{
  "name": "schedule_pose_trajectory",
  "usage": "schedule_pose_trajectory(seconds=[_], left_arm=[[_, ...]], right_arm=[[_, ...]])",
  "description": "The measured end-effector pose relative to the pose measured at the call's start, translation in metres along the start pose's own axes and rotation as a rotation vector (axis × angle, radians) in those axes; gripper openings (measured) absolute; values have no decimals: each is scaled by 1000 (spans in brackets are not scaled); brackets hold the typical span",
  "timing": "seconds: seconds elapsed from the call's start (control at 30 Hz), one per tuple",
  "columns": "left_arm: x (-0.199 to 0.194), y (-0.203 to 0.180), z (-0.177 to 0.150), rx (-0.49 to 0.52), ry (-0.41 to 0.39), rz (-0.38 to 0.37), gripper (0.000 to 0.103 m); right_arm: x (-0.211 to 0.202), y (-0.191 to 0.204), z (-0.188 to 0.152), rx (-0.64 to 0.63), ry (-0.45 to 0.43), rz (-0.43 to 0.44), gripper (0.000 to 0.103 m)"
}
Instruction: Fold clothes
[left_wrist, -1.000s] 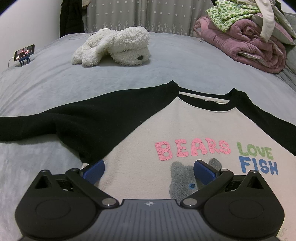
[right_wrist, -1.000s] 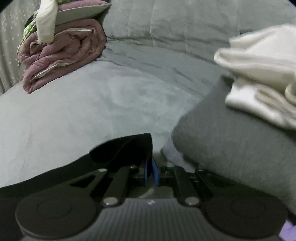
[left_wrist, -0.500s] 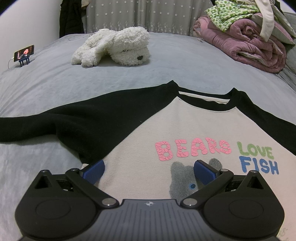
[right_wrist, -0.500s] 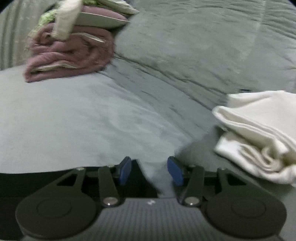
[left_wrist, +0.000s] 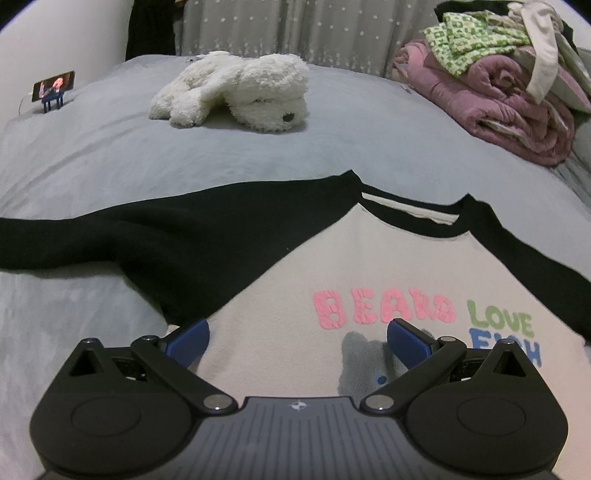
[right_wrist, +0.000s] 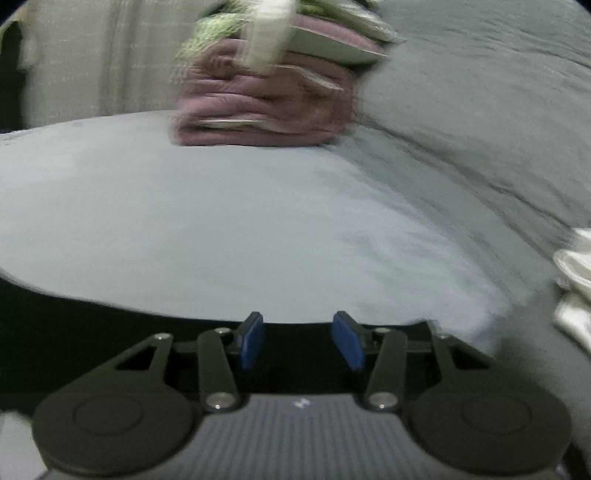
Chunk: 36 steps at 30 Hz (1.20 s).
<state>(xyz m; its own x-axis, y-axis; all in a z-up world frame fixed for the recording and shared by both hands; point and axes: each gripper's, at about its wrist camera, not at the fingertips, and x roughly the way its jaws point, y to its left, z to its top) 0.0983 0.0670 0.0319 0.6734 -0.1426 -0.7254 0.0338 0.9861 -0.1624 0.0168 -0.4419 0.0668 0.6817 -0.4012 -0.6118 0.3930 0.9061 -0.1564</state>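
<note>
A cream shirt (left_wrist: 295, 280) with black raglan sleeves and the words BEARS LOVE FISH lies flat, front up, on the grey bed (left_wrist: 184, 158). Its left sleeve (left_wrist: 74, 240) stretches out to the left. My left gripper (left_wrist: 297, 341) is open and empty, low over the shirt's chest, its blue pads (left_wrist: 188, 341) wide apart. In the blurred right wrist view, my right gripper (right_wrist: 300, 339) is open and empty just above the shirt's black right sleeve (right_wrist: 55, 325), which lies flat on the bed (right_wrist: 221, 221).
A white plush dog (left_wrist: 236, 92) lies at the far middle of the bed. A pile of pink quilt and clothes (left_wrist: 509, 88) sits far right, also in the right wrist view (right_wrist: 266, 96). A phone on a stand (left_wrist: 53, 86) is far left. Folded white cloth (right_wrist: 576, 288) lies right.
My right gripper let go of the black sleeve end, opened, and swung left; the sleeve now lies flat. My left gripper stayed open and still over the shirt.
</note>
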Motion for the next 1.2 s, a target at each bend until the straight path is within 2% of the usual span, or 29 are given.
schedule_pose_trajectory(seconds=[0.1,0.3,0.33,0.4,0.47,0.53,0.57,0.63,0.67,0.77,0.83,0.9,1.03,1.1,1.2], left_arm=[[-7,12,5,-56,-10,-20,103],[-11,29,8,-144,-5,-56,103],[-10,29,8,-144,1,-52,103],[-11,32,9,-141,6,-57,103],[-14,37,11,-150,2,-62,103],[-18,45,14,-163,-15,-36,103],[-20,51,16,-170,-21,-24,103],[-27,70,21,-212,-29,-18,103],[-31,81,24,-240,-38,-17,103],[-42,117,32,-326,-74,6,103],[-49,145,36,-391,-102,50,103],[-55,175,36,-471,-122,99,103],[-64,234,27,-618,-136,184,103],[-68,256,20,-649,-138,217,103],[-74,279,13,-642,-155,296,103]], right_arm=[[-6,45,-7,-91,39,138,43],[-49,134,-25,-298,-18,447,42],[-48,144,-28,-333,-13,442,41],[-33,153,-33,-375,17,349,40],[-17,138,-29,-310,49,291,41],[-7,113,-19,-203,94,304,44],[-4,102,-15,-168,111,284,42],[0,87,-7,-168,116,135,37],[3,76,-4,-146,132,95,37],[16,41,3,-8,220,93,35],[17,43,0,-46,226,44,35],[11,54,-1,-91,196,40,35],[-14,86,-2,-132,121,135,39],[-28,105,-2,-167,87,162,41],[-44,128,-8,-208,74,199,41]])
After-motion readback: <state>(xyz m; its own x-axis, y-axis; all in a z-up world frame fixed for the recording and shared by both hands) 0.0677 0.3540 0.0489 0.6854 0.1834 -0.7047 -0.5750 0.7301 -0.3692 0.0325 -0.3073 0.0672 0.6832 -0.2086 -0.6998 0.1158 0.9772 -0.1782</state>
